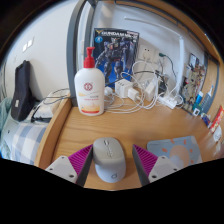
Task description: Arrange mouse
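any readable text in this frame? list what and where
"GUNDAM": on the blue box standing against the wall, roughly legible; smaller print on it is unreadable.
Red label on the white pump bottle: too blurred to read.
Mouse, standing between the open gripper fingers: no marking visible.

Mouse near end hidden below view; print on lotion bottle label unreadable.
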`<state>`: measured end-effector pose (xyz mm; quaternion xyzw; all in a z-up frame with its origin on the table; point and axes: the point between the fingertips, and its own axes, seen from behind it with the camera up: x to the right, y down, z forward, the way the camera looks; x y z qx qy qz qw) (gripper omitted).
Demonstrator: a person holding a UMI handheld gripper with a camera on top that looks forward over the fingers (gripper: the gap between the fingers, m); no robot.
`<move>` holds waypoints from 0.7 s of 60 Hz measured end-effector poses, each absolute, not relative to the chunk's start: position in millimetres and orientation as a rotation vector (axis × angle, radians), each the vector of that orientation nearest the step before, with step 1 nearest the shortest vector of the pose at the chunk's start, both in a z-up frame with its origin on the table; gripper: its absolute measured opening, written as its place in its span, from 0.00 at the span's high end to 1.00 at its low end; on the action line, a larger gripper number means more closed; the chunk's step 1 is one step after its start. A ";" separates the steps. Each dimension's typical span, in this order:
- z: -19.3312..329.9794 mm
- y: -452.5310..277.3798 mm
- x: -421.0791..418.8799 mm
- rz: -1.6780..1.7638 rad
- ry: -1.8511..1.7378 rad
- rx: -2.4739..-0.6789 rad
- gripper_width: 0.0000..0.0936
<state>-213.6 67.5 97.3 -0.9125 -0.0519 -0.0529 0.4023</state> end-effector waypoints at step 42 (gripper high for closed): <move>77.3 64.1 -210.0 -0.064 -0.070 -2.351 0.62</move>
